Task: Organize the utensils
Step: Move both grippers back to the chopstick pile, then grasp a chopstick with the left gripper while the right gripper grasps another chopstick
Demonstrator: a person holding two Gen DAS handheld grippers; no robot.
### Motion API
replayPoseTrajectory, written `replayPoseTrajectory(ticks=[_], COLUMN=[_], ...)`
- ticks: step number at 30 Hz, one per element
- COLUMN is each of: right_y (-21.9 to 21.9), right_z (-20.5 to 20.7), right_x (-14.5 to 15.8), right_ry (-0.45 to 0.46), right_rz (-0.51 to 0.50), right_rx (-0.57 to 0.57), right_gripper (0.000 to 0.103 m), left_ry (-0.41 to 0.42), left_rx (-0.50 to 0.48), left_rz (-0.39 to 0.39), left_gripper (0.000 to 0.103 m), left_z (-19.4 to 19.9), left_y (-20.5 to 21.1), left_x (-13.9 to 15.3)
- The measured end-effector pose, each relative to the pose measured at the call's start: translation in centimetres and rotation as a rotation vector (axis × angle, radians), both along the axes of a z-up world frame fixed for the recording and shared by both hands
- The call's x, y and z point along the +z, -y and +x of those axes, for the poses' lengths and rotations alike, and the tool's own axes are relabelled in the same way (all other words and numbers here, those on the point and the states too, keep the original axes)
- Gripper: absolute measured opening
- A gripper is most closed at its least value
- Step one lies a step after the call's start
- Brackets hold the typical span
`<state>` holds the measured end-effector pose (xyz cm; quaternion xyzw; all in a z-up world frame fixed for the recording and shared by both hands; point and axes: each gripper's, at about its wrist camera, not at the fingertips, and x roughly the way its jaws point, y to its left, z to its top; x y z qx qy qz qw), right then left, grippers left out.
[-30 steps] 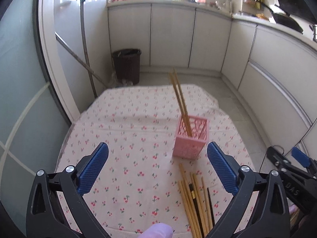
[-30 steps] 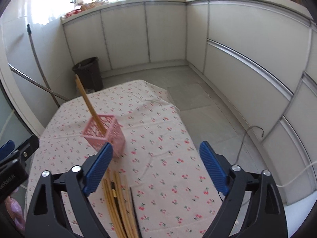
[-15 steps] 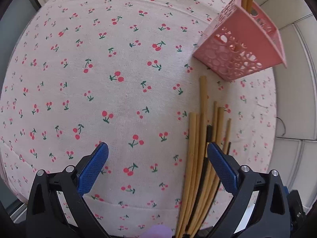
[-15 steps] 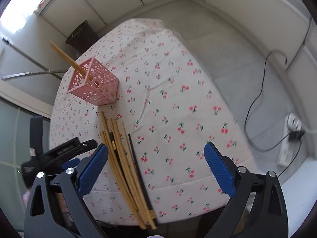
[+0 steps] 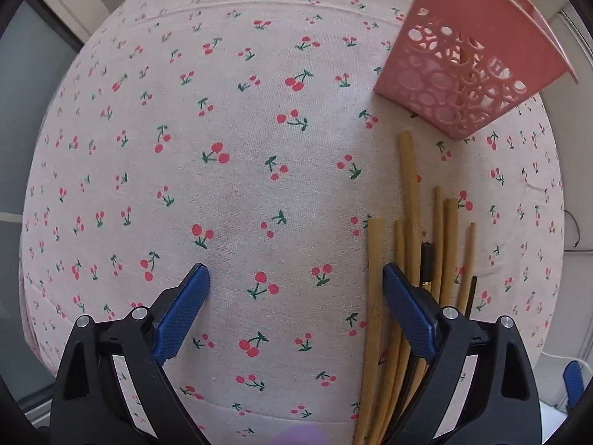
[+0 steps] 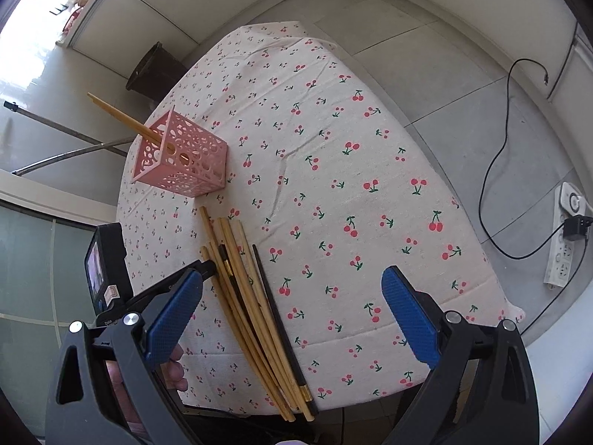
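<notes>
A square pink plastic utensil holder with perforated circle-patterned walls [image 6: 181, 155] stands upright on the bench, toward its far left part. Two long tan wooden chopsticks [image 6: 126, 120] stand inside it, leaning out over its far rim.

Just near of the holder, a loose bundle of tan wooden chopsticks [image 6: 244, 296] lies flat on the bench, running from near the holder's base to the bench's near edge, where their ends overhang. Mixed among them are two black chopsticks [image 6: 276, 319], one with a gold band. The sticks lie roughly parallel, touching and partly overlapping.
</notes>
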<state>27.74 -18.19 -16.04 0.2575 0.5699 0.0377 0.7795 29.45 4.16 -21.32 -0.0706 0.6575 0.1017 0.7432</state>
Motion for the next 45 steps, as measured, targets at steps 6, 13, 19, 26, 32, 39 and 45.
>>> replayPoseTrajectory(ticks=[6, 13, 19, 26, 32, 39, 45], right_y=[0.0, -2.9, -7.0, -9.9, -11.6, -14.1, -13.8], right_z=[0.3, 2.1, 4.8, 7.0, 7.5, 7.8, 7.6], right_x=[-0.3, -2.6, -4.3, -6.4, -6.8, -7.0, -6.2], right_ry=[0.003, -0.042, -0.021, -0.023, -0.009, 0.042, 0.077], right_rz=[-0.037, -0.021, -0.074, -0.188, -0.249, -0.318, -0.294], right_rx=[-0.01, 0.049, 0.112, 0.185, 0.24, 0.299, 0.272], right_gripper=[0.094, 0.094, 0.069, 0.037, 0.028, 0.006, 0.005], left_ry=[0.063, 0.071, 0.138, 0.165, 0.161, 0.169, 0.145], left_rx=[-0.106, -0.054, -0.031, -0.051, -0.047, -0.054, -0.064], left_rz=[-0.014, -0.22, -0.204, -0.208, -0.232, -0.226, -0.281], left_gripper=[0.037, 0.007, 0.007, 0.007, 0.008, 0.008, 0.01], left_z=[-0.7, -1.2, -1.7, -1.4, -1.9, -2.0, -2.1], left_y=[3.3, -1.1, -3.5, -4.3, -6.3, -6.1, -6.8], left_x=[0.4, 0.1, 2.1, 3.3, 4.3, 4.2, 3.6])
